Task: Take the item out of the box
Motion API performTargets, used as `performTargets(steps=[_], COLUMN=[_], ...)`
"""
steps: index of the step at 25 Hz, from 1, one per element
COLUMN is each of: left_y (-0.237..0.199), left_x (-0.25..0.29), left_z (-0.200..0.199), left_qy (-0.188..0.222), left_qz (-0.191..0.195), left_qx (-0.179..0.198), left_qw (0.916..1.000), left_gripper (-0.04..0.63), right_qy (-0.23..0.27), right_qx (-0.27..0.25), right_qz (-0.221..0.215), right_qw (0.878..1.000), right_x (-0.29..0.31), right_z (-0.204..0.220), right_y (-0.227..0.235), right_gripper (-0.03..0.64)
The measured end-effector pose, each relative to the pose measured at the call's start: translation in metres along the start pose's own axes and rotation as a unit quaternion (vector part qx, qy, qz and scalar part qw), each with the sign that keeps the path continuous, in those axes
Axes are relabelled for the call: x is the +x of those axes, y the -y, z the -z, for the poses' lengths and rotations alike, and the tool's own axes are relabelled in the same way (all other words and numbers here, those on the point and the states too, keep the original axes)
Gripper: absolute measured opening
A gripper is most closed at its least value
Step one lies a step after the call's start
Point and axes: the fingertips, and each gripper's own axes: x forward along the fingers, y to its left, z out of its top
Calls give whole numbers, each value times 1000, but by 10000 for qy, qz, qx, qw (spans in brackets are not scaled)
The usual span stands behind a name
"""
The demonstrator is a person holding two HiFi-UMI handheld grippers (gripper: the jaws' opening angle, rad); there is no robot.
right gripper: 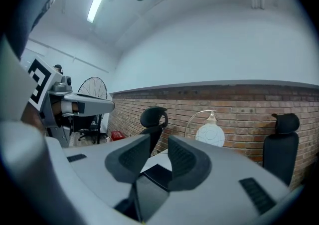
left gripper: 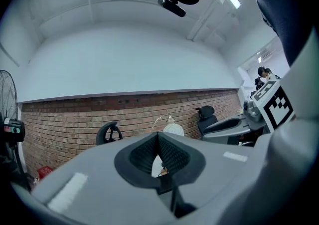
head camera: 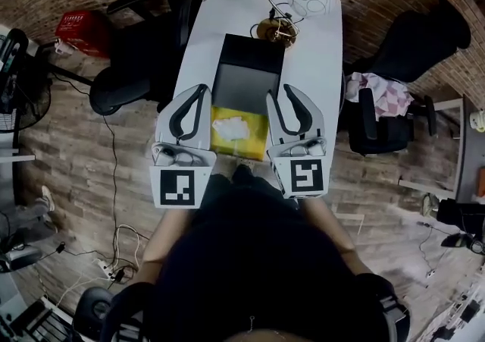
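Box [head camera: 246, 86] holds yellow item [head camera: 239, 132] inside.

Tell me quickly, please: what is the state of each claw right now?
Left claw: closed, pads together, holding nothing.
Right claw: open, pads apart, nothing between them.

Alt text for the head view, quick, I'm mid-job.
An open black box sits on a white table with a yellow item at its near end. The left gripper and right gripper hover either side of it, both empty.
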Motion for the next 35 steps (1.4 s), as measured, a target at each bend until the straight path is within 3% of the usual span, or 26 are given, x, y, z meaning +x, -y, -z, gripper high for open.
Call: performTargets(steps=[9,21,30,35], left_y=[-14,-22,-8,-3], left_x=[16,31,32,33], left_z=[24,60,97,115], left_qy=[-208,-655,-950,-994], left_qz=[-17,509,892,1069], left_qx=[6,114,91,272], left_qw=[9998,9965,9914,9889], left_gripper=[9,9,8,9], right_qy=[-98,-882,-1686,-2143], right_qx=[-205,-86,-69,5], right_qz=[-352,-446,-843,-1212], right_qw=[9991,9951,9821,9692], right_x=[32,43,32,27], right_z=[19,75,140,174], right_y=[-9,-32,-64,-79], right_gripper=[103,103,103,104])
